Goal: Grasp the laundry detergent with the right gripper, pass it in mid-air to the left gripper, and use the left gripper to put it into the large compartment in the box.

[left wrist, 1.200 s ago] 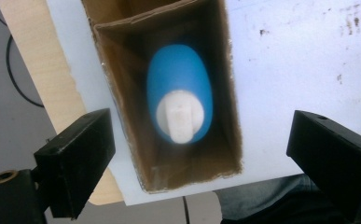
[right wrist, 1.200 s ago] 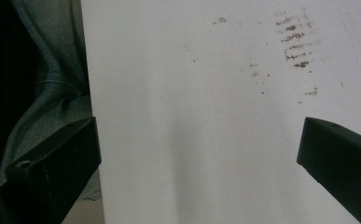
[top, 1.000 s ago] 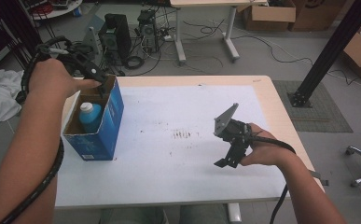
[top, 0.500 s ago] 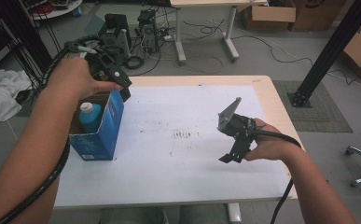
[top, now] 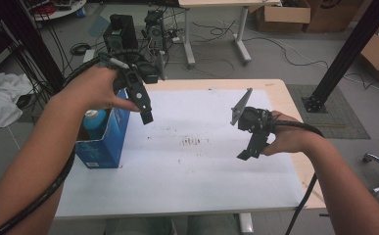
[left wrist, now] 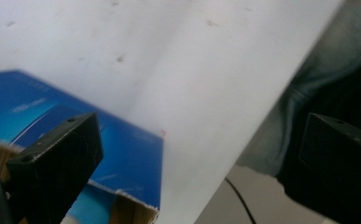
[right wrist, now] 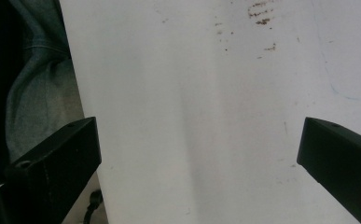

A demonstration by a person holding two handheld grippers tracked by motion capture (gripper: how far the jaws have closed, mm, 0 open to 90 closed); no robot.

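A blue cardboard box [top: 104, 142] stands open-topped near the left edge of the white table [top: 201, 181]. A bottle with a light blue cap [top: 95, 120] sits inside it. My left gripper [top: 145, 111] hangs above the box's right wall and points down at the table. The left gripper view has the left gripper [left wrist: 197, 154] open, nothing between the jaws, with the blue box [left wrist: 75, 126] below them. My right gripper [top: 247, 151] hovers right of the table's middle. In its own view the right gripper [right wrist: 197, 158] is open over bare table [right wrist: 206, 93].
Brown specks [top: 192, 142] mark the table's middle. A black slanted post [top: 348, 49] rises at the right, and a white cloth [top: 1, 103] lies on the floor at the left. Computer towers [top: 123, 29] and cables stand behind the table. The person's jeans [right wrist: 33, 84] are at the near edge.
My left gripper has lifted out of the blue box and swung up and to the right, empty. The bottle stays in the box. The right gripper has barely shifted.
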